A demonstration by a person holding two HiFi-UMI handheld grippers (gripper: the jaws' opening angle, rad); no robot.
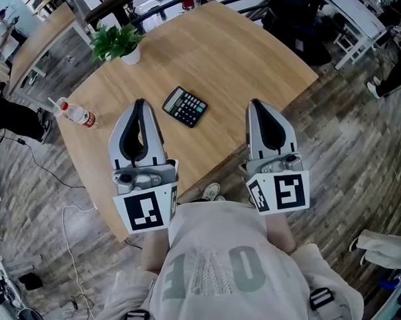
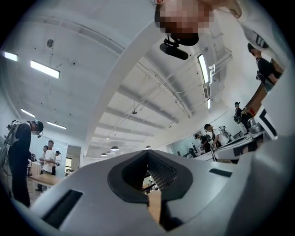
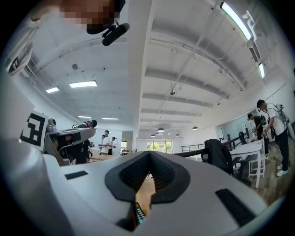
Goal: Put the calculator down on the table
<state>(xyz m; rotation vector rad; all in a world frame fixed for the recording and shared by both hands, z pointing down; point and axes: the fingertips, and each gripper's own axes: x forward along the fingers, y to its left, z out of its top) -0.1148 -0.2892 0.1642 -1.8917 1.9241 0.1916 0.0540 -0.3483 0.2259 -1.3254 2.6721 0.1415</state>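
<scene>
Lying flat on the pale wood-grain tabletop (image 1: 249, 61), the calculator (image 1: 185, 106) sat just ahead of both grippers and between their tips. It was nearer the left gripper (image 1: 140, 103) than the right gripper (image 1: 254, 104) and touched neither, so the set-down looked done. Both grippers had their grey jaws closed tip to tip with nothing between the ribbed black pads. The calculator was a thin, dark, rigid slab with rows of small keys, probably light and smooth-cased, and best pinched across its long edges rather than over the keys.
</scene>
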